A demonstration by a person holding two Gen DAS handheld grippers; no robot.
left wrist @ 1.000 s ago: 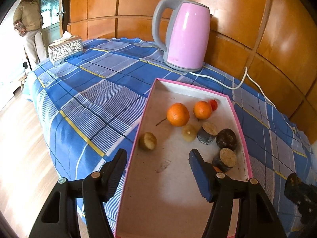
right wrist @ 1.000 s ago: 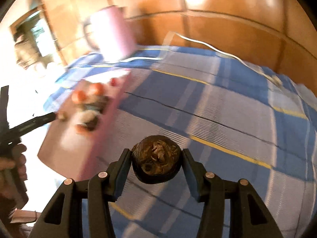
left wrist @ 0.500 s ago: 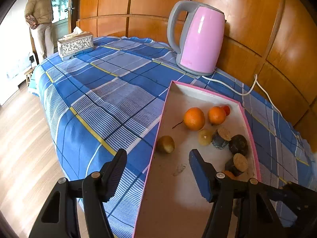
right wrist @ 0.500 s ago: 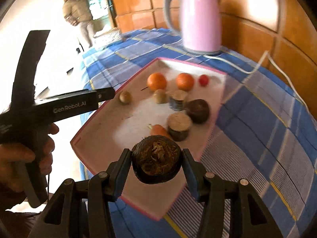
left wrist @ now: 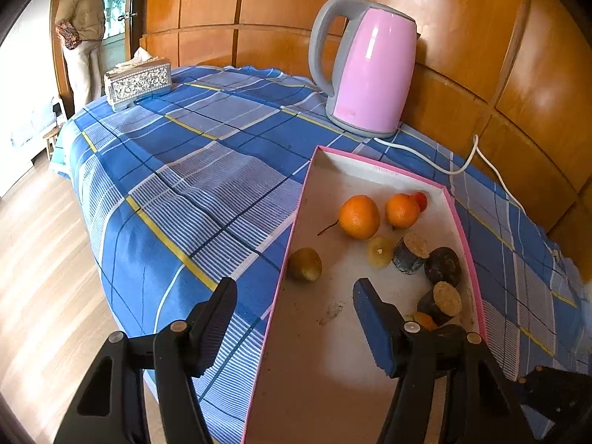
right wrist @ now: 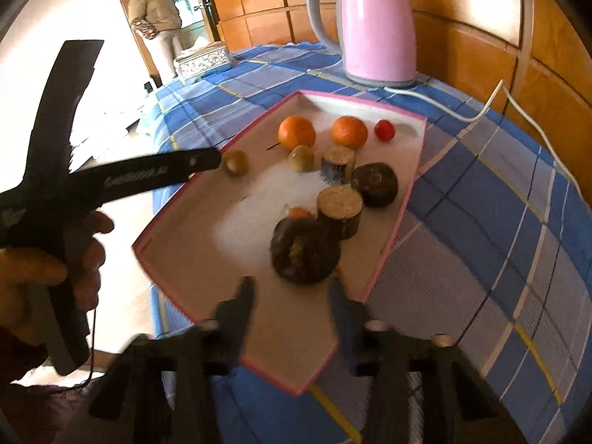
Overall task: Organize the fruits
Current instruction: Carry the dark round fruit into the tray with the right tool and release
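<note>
Your right tongs point(right wrist: 292, 296) hang blurred over the near end of the pink-rimmed tray point(right wrist: 396, 218), jaws closing, with nothing pressed between them. The dark round fruit point(right wrist: 305, 249) lies on the tray floor just ahead of the tips, clear of both pads, touching a cut brown stub point(right wrist: 340, 209) and a small orange piece point(right wrist: 299, 212). Further back sit two oranges point(right wrist: 297, 131), a red fruit point(right wrist: 384, 130), two yellowish fruits and more dark pieces.

Your left tongs point(left wrist: 294, 320) stand half spread and empty, straddling the tray's left rim point(left wrist: 292, 229), one finger over the blue checked cloth point(left wrist: 177, 170) on the table. Your left hand point(right wrist: 44, 277) grips its handle. A pink kettle point(left wrist: 370, 66) stands beyond the tray, a tissue box point(left wrist: 137, 80) at the far corner, a person point(left wrist: 83, 33) by the door.
</note>
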